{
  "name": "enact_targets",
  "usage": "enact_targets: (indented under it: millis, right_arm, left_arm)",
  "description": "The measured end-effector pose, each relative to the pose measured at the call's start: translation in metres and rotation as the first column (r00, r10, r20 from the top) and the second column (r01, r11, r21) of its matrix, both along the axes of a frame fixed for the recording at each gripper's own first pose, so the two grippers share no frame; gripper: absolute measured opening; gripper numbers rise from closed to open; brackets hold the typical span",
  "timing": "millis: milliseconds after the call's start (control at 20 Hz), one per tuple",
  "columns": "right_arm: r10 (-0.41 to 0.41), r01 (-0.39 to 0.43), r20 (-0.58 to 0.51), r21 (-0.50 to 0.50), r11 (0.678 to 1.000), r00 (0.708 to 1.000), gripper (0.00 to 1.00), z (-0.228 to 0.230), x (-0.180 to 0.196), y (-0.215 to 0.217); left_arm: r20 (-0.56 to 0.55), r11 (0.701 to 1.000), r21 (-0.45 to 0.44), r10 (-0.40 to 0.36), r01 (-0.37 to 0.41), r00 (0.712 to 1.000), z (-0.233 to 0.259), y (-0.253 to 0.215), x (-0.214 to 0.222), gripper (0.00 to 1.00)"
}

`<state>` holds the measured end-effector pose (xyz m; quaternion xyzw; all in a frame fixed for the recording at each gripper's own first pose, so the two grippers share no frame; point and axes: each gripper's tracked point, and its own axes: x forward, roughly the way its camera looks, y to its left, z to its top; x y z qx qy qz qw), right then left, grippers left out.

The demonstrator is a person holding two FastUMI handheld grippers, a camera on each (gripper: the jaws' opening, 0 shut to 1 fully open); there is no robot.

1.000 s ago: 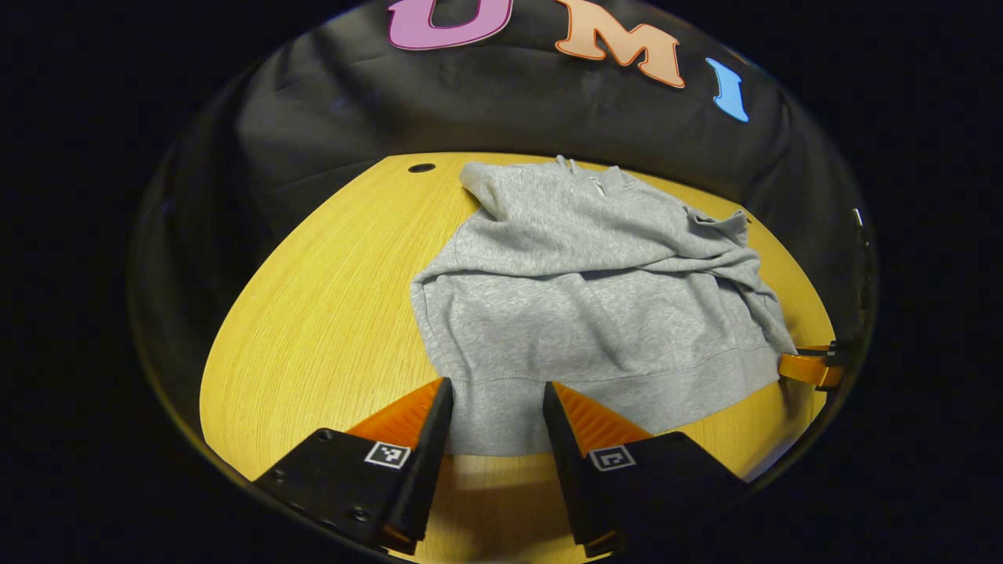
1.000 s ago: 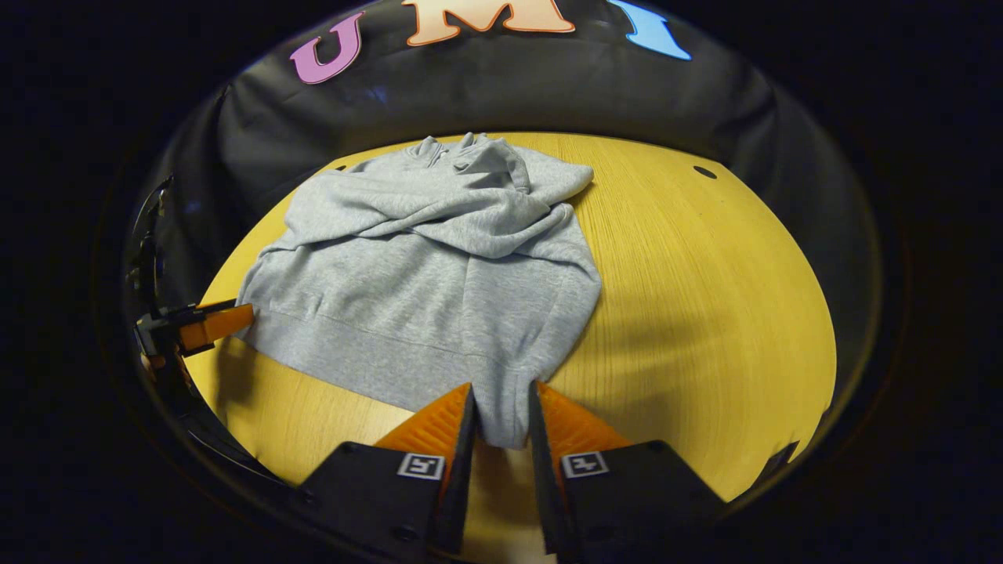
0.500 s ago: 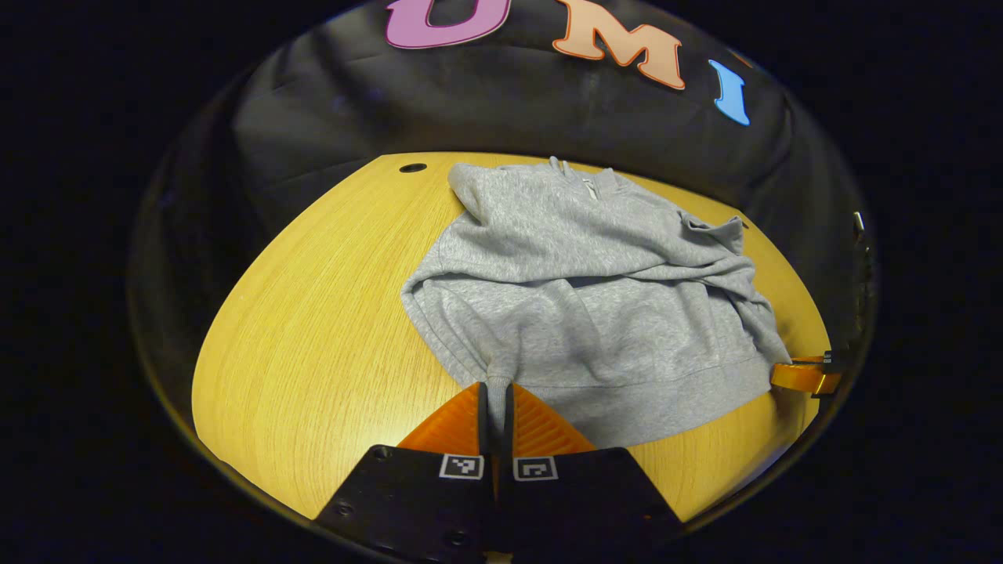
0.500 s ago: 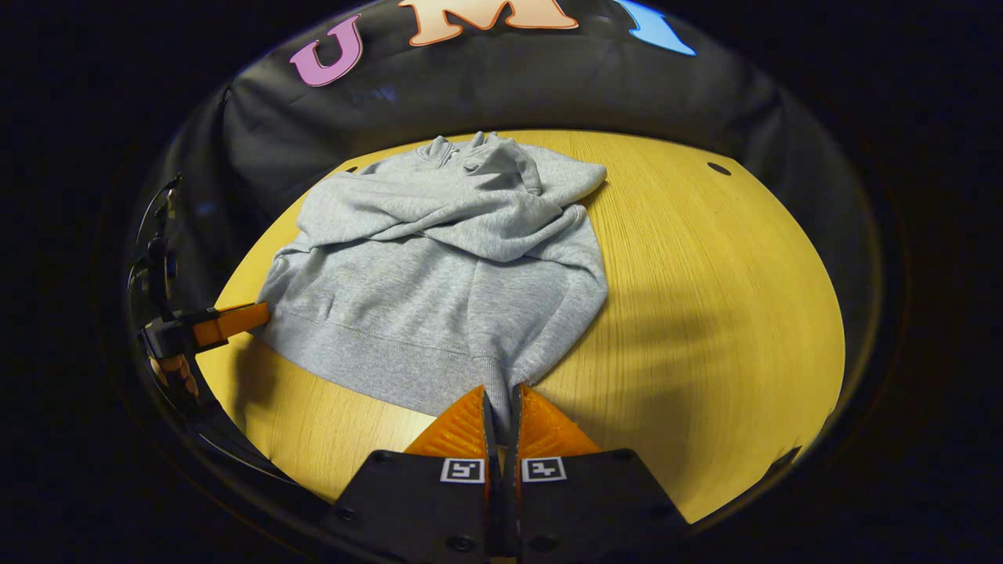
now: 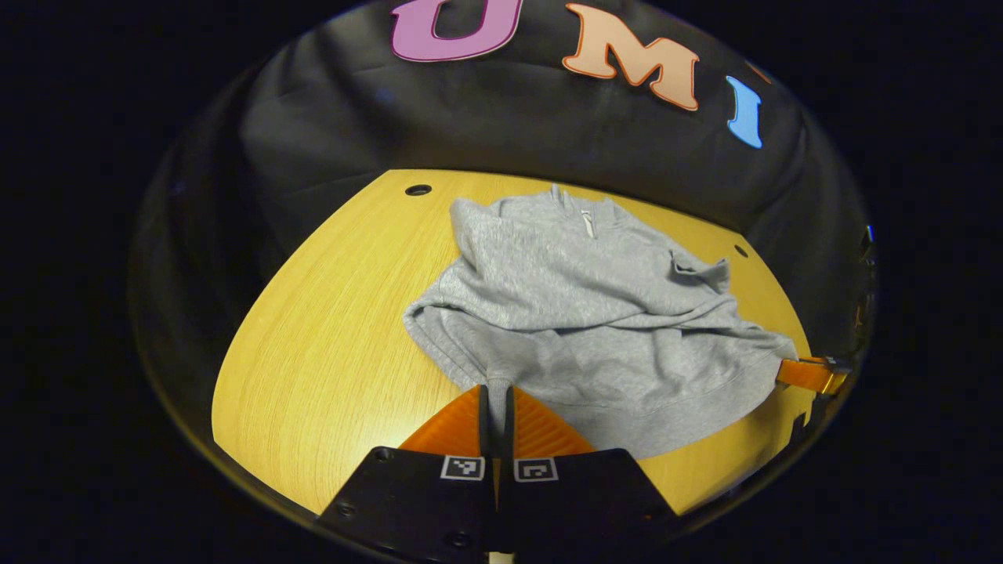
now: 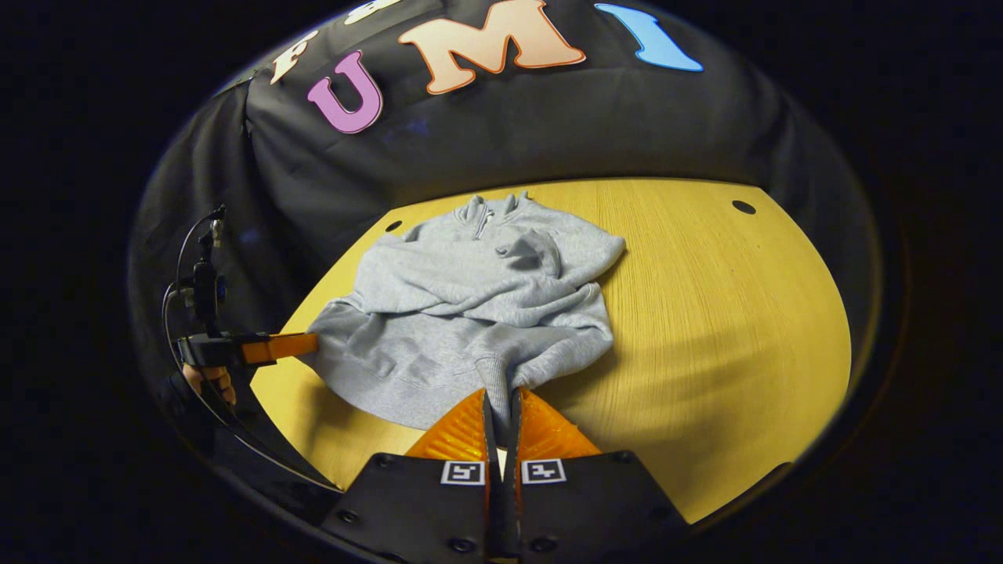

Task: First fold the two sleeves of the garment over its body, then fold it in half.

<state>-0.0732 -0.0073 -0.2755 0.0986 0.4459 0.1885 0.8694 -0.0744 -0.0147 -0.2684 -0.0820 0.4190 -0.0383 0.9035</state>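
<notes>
A grey sweatshirt [image 5: 580, 305] lies on the yellow wooden table [image 5: 313, 345], collar toward the wall, both sleeves folded across its body. My left gripper [image 5: 495, 392] is shut on the hem's left corner, which is raised off the table. My right gripper [image 6: 500, 395] is shut on the hem's right corner of the sweatshirt [image 6: 478, 305], also lifted. In the left gripper view the right gripper [image 5: 811, 374] shows at the far right edge of the hem. In the right gripper view the left gripper [image 6: 266, 347] shows at the hem's far left, held by a hand [image 6: 210, 382].
The table [image 6: 729, 329] has bare wood to the right of the garment and small holes [image 6: 743, 207] near its back edge. The black cloth wall [image 5: 509, 125] rises just behind the collar. A cable [image 6: 184, 258] runs above the left gripper.
Both grippers closed on the hem corners, then rose and moved toward the collar. The lower part of the sweatshirt has lifted and bunched, and the hem now sags between the two grips.
</notes>
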Motion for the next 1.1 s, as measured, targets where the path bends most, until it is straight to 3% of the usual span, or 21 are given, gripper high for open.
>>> enact_targets:
  millis: [300, 500, 700, 1100]
  right_arm:
    - [-0.107, 0.106, 0.013, 0.075, 0.992, 0.994, 0.05, 0.035, 0.047, 0.013]
    - [-0.237, 0.242, -0.047, 0.176, 0.954, 0.97, 0.03, 0.05, 0.091, 0.021]
    - [-0.294, 0.312, -0.116, 0.193, 0.93, 0.949, 0.01, 0.041, 0.116, 0.024]
    - [-0.421, 0.504, -0.33, 0.227, 0.833, 0.845, 0.01, -0.013, 0.164, 0.026]
  left_arm:
    - [0.036, 0.996, -0.085, 0.001, 0.003, 0.999, 0.038, 0.007, 0.051, 0.0]
    - [-0.011, 0.991, -0.134, -0.014, 0.012, 1.0, 0.032, 0.007, 0.089, 0.0]
    - [-0.059, 0.976, -0.216, -0.052, 0.038, 0.997, 0.021, 0.004, 0.122, 0.0]
    - [-0.22, 0.936, -0.351, -0.063, -0.019, 0.974, -0.025, 0.006, 0.164, 0.0]
